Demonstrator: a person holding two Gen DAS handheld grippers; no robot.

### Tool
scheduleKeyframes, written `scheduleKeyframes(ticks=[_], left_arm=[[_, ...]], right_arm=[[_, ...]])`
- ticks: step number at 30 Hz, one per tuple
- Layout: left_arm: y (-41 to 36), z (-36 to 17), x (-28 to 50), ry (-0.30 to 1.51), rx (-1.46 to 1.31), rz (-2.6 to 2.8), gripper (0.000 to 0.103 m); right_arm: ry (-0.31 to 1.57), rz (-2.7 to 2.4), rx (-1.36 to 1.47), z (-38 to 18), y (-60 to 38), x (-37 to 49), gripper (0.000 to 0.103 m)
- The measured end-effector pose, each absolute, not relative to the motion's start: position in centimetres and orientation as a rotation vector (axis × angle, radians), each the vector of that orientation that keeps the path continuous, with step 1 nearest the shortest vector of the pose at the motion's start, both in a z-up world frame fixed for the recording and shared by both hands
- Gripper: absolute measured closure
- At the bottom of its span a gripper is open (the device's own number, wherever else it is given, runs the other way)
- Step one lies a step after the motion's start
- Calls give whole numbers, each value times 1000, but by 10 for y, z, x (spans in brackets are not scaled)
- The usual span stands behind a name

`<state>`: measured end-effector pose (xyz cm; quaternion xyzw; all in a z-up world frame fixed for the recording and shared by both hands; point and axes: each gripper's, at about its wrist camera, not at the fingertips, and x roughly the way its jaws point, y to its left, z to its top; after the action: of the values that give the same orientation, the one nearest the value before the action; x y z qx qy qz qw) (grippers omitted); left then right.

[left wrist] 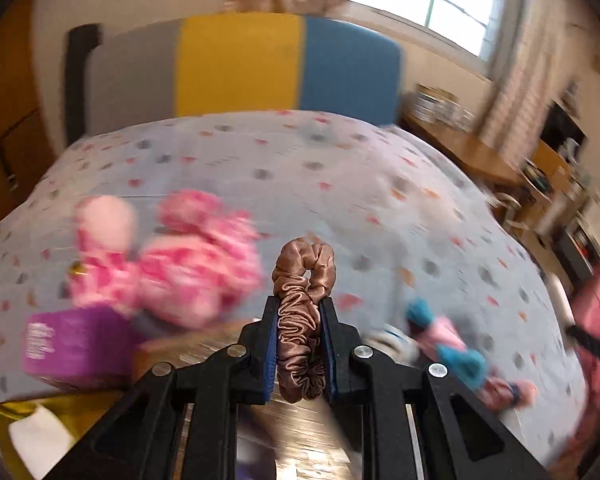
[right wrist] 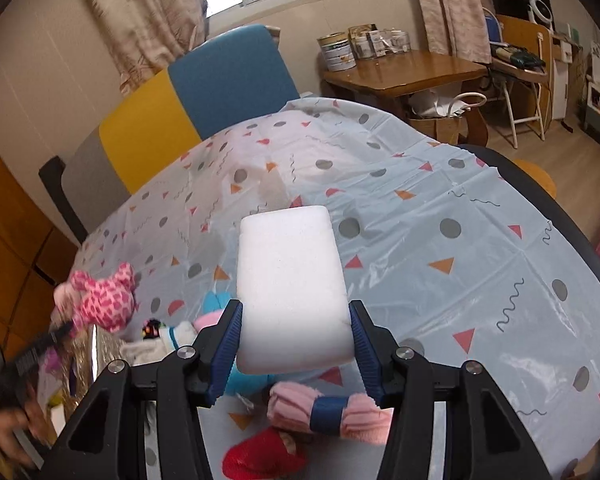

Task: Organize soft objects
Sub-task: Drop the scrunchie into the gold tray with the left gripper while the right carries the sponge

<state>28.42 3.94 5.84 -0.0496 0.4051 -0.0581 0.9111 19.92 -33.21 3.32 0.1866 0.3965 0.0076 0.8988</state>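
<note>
Scrunchie (left wrist: 300, 320), brown satin, is clamped in the narrow left tongs (left wrist: 299, 312) above the worktop (left wrist: 340, 168). Right tongs (right wrist: 296, 316) grip a white sponge block (right wrist: 290, 280) over the worktop's middle.

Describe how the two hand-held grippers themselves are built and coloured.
Both look alike. The left hand-held gripper and right hand-held gripper are matte black plastic linkages with cut-out arms, joined by round silver pivot bolts. Each finger carries a blue ribbed pad on its inner face. No cables, markings or sleeves show.
</note>
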Motion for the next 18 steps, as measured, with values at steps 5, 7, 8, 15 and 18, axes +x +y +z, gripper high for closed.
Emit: scheduleKeyframes(ticks=[5,7,8,15,18], left_arm=[[123,65,281,801,-137,46,84],[149,65,272,794,-138,96,84],[166,64,263,793,-140,122,84],[235,45,200,805,-163,221,84],[256,36,165,811,-179,240,84]], right_arm=[[847,65,319,25,-309,191,50],[857,92,302,23,-298,190,50],[859,106,296,23,-292,189,50],[876,186,248,21,-247,190,50],[889,201,230,18,-230,191,50]])
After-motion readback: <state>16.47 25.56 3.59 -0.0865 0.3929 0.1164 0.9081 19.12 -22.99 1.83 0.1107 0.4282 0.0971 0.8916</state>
